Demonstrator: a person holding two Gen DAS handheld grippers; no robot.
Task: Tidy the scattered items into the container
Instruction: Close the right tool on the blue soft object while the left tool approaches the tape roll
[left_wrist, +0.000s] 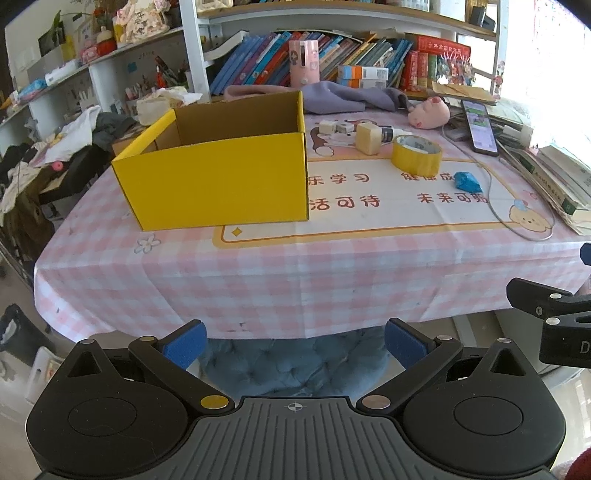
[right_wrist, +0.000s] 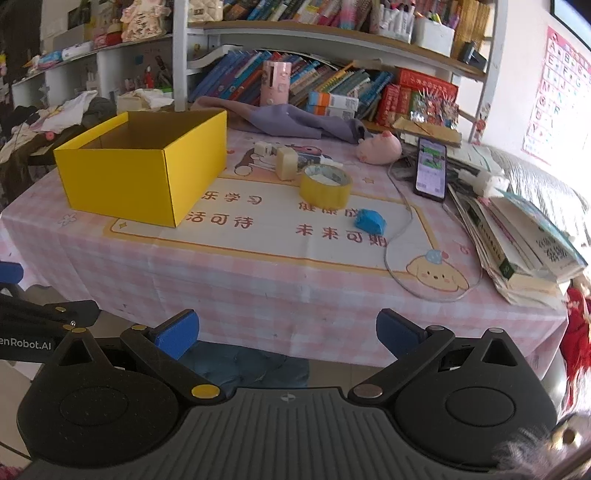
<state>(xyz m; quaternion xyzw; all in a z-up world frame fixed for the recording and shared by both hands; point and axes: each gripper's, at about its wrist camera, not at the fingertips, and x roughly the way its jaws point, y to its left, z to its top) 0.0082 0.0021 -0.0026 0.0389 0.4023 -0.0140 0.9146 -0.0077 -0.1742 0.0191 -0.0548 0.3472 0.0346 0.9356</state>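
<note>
Left wrist view shows us our left claw wide open before the bench; our right claw also gapes. Yellow box stands left of the tape roll and blue lump.

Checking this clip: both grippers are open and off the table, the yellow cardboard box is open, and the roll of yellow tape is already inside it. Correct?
Not quite. The roll of yellow tape is not in the open yellow cardboard box; the right wrist view shows it standing on the pink checked tablecloth, right of the box and apart from it. The rest holds: the left gripper and the right gripper are open, short of the table.
</note>
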